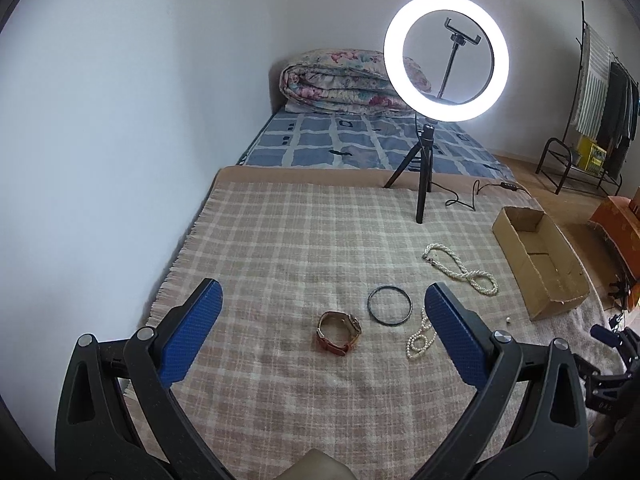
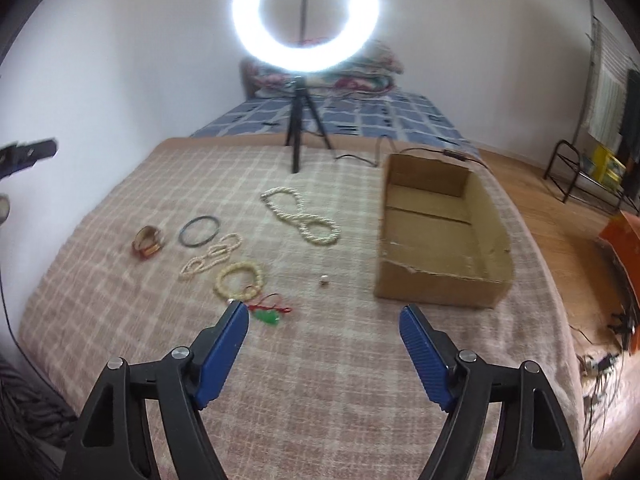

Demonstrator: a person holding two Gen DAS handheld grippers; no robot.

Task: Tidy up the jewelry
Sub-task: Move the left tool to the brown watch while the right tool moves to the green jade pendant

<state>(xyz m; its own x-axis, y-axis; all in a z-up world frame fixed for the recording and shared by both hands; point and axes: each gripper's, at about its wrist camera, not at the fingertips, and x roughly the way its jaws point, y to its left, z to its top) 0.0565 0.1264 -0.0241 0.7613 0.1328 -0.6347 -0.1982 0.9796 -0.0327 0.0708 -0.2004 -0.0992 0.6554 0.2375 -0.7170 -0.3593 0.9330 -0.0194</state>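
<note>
Jewelry lies spread on a checked blanket. A brown leather watch, a dark bangle and a thin pearl strand lie just beyond my left gripper, which is open and holds nothing. A thick pearl necklace lies farther right. In the right wrist view, a cream bead bracelet, a green pendant on red cord and a small white bead lie ahead of my right gripper, open with nothing between its fingers. The open cardboard box stands to the right.
A lit ring light on a black tripod stands at the blanket's far edge, its cable trailing toward the box. A wall runs along the left. A bed with a folded quilt lies behind. A clothes rack stands far right.
</note>
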